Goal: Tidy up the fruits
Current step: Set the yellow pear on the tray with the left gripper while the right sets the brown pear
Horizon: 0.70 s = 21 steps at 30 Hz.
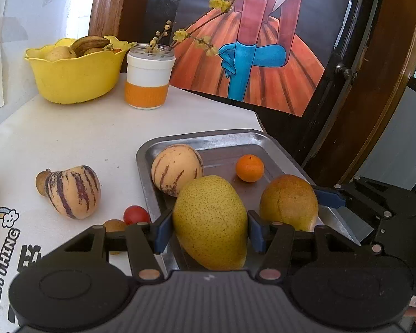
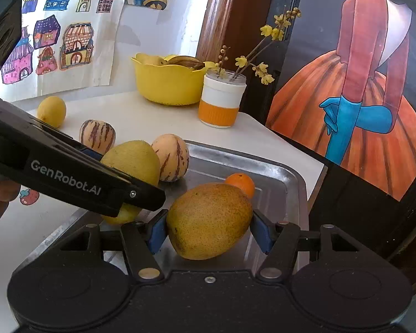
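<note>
On the far left of my table (image 1: 83, 138), a yellow lemon (image 2: 52, 111) sits near the wall, and a yellow bowl (image 1: 72, 76) holding a banana and other fruit stands at the back. Beside the bowl is a white-and-orange jar (image 1: 148, 79) with flowering twigs in it. Nearer to me, a striped pepino melon (image 1: 73, 193) lies on the cloth, with a small brown fruit (image 1: 41, 181) touching its far left side. A red cherry tomato (image 1: 136, 215) rests just beside the left rim of the metal tray (image 1: 208, 138).

Inside the tray, a second striped pepino (image 1: 176, 173) lies at the back left and a small orange (image 1: 249, 168) at the back right. My left gripper (image 1: 209, 229) is clamped on a greenish-yellow mango (image 1: 210, 222), its blue pads pressed to both sides, over the tray's near left part. To its right, my right gripper (image 2: 208, 227) is clamped on an orange-tinged mango (image 2: 209, 220), also over the tray, in front of the small orange. I cannot tell whether either mango touches the tray floor.
</note>
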{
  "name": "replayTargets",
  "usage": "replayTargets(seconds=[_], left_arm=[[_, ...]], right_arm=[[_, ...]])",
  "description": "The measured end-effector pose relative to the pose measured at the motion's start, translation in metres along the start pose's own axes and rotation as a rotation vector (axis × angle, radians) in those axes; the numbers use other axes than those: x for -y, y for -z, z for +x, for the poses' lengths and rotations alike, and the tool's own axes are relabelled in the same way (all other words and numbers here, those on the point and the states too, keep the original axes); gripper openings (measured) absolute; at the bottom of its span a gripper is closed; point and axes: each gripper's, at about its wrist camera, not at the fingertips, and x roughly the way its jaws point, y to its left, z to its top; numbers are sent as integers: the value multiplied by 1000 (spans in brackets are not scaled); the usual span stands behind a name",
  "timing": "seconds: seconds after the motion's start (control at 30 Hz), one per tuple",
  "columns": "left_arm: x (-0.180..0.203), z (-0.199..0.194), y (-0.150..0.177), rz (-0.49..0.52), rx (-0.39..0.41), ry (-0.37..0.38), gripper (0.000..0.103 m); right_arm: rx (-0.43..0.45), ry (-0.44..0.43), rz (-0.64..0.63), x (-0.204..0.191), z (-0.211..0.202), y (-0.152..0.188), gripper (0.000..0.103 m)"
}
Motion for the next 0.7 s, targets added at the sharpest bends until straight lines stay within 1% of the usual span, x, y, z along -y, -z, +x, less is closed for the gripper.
replayTargets(seconds=[0.27, 0.43, 0.47, 0.5, 0.6, 0.63, 0.67, 0.7], left_arm=[[-1, 5, -1, 0, -12, -9, 60], [1, 6, 0, 11, -3, -19, 60], [0, 5, -1, 10, 7, -22, 62], [0, 3, -1, 10, 15, -26, 67], [-1, -3, -1, 4, 33, -15, 75], [-1, -5, -1, 4, 38, -15, 75], [-1, -8, -1, 6, 43, -14, 76], [-1, -10, 0, 7, 48, -15, 78]], right_arm=[[-17, 7, 0, -1, 3, 1, 64], [-39, 9, -8, -2, 6, 1, 65], [-45, 7, -7, -3, 7, 1, 65], [-52, 5, -5, -3, 7, 2, 64], [-47, 14, -4, -4, 5, 1, 65], [-38, 20, -4, -4, 3, 1, 68], [-30, 19, 1, -4, 0, 1, 73], [-24, 20, 6, -4, -3, 0, 76]])
